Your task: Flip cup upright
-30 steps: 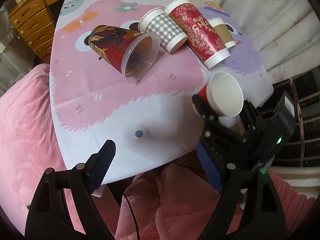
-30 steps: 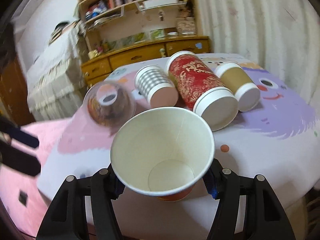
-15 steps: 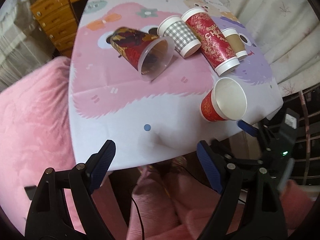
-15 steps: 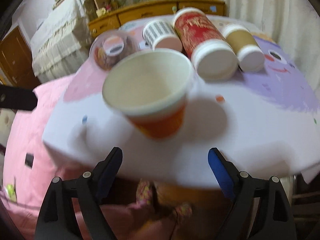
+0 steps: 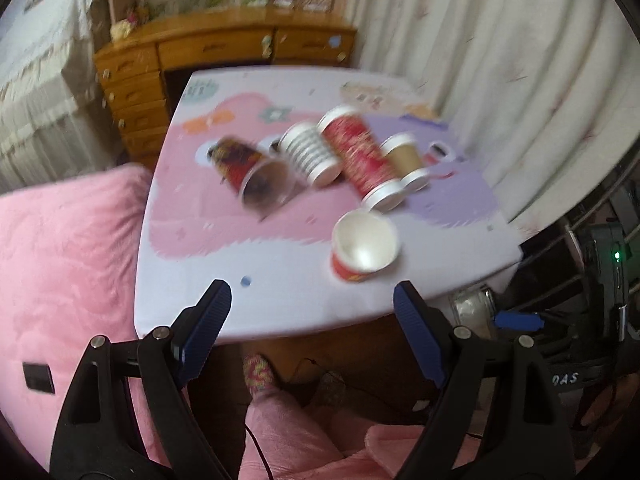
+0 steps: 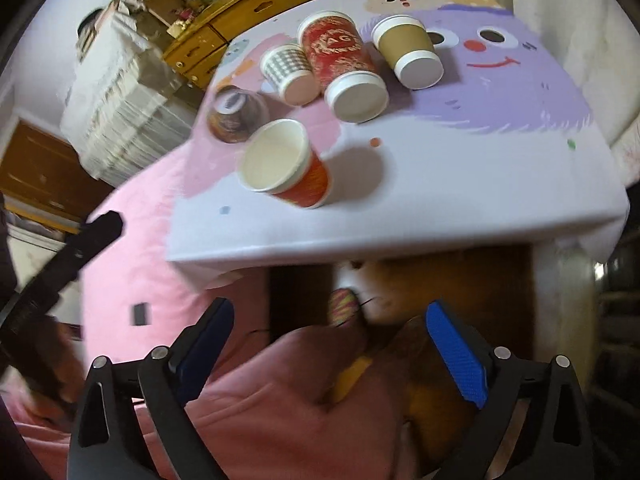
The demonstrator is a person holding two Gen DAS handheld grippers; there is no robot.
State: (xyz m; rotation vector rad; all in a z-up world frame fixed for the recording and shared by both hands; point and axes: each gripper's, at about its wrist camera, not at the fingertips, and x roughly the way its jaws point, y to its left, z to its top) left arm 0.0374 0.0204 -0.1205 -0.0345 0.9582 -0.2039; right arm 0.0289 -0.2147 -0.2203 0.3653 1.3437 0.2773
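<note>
Cartoon tablecloth [image 6: 460,168], red cup [image 6: 286,164] upright (untouched), both tools spread, well apart.

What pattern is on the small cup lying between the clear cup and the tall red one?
A grey-and-white check on the checked cup, with a white rim; the right wrist view shows it best.

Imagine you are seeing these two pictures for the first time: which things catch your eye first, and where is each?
The eye lands first on the small red paper cup, standing alone with its white mouth open near the front of the cartoon-printed table. Behind it lies a cluster of four tipped-over cups, the tall red cup most prominent in the middle. Both the left gripper and right gripper hang open and empty off the table's near edge, over pink fabric.
</note>
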